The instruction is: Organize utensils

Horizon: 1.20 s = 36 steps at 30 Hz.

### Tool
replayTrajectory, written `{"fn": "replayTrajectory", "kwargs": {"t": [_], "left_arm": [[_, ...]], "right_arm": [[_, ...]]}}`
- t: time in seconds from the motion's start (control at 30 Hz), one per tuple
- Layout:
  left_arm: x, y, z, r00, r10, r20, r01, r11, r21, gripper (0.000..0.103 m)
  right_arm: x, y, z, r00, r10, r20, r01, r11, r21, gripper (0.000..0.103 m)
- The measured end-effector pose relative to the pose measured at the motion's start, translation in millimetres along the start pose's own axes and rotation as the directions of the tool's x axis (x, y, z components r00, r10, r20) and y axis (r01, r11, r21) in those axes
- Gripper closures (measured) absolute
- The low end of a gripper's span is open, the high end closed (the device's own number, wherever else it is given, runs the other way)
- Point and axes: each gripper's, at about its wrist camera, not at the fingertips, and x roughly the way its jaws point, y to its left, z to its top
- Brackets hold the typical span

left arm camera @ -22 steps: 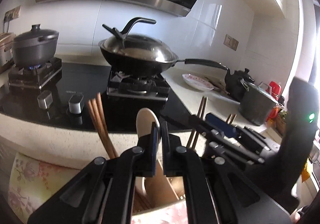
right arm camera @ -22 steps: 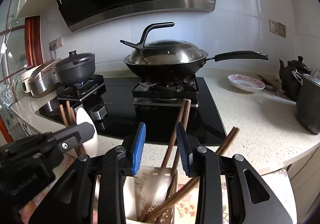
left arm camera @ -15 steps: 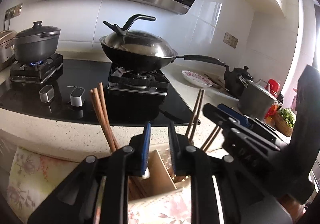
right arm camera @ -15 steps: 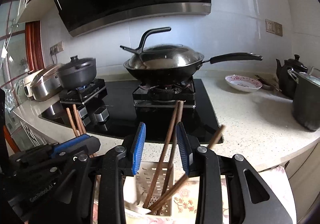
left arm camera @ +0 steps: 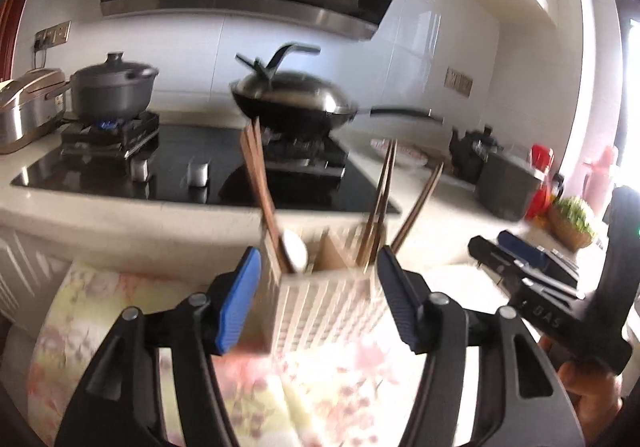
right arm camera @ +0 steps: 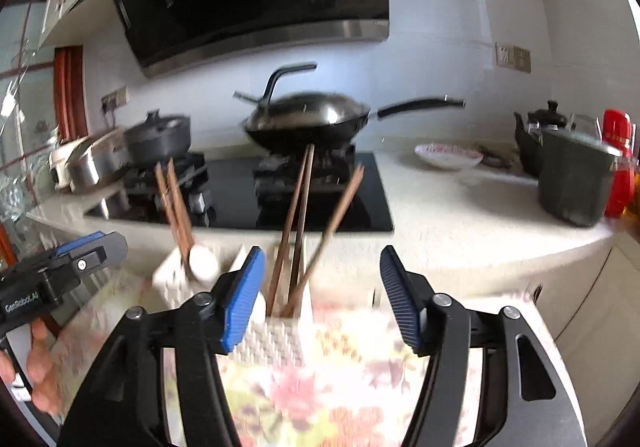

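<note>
Left wrist view: the white utensil holder (left arm camera: pixel 332 299) stands upright on a floral cloth (left arm camera: pixel 100 311) in front of the desk (left arm camera: pixel 120 219). Brown chopsticks (left arm camera: pixel 256 171) stand on end in it, tips up, leaning slightly outward; a white spoon (left arm camera: pixel 295 253) sits just beside the left pair. The left tool (left arm camera: pixel 318 299) is opening, its jaws wide with the holder between them, untouched. The right tool (right arm camera: pixel 322 295) is likewise opening over the holder, gripping nothing. "GenRobot.AI" reads on the left tool's body.

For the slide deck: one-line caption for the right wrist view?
Right gripper jaws opening, empty, above a white utensil holder with chopsticks and a spoon, facing the stove.
</note>
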Motion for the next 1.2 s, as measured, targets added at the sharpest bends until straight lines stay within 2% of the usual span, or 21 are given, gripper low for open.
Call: {"fn": "replayTrajectory", "kwargs": {"t": [0.1,0.3,0.7,0.93,1.2], "left_arm": [[-1.6,4.2,-26.1,1.0,-0.003,-0.014,0.003,1.0,-0.001,0.032],[-1.7,10.0,-46.5,1.0,0.014,-0.008,-0.014,1.0,0.006,0.023],[1.1,13.8,-59.6,1.0,0.021,-0.012,-0.021,0.999,0.025,0.02],[-1.2,12.6,-60.3,0.999,0.041,0.0,-0.041,0.998,0.049,0.02],[-4.0,12.0,-57.8,0.999,0.033,0.01,-0.033,0.998,0.047,0.019]], "right_arm": [[-3.0,-0.4,-23.3,1.0,0.001,0.004,-0.001,1.0,-0.006,0.041],[-14.5,2.6,-40.3,0.998,-0.01,0.06,0.012,0.999,-0.039,0.03],[-7.6,-8.9,-49.6,1.0,0.016,0.026,-0.015,1.0,-0.008,0.022],[-12.5,1.0,-52.3,0.999,0.028,0.039,-0.027,0.999,-0.042,0.022],[-13.9,-1.1,-51.9,0.999,0.034,0.041,-0.032,0.999,-0.029,0.022]]}}
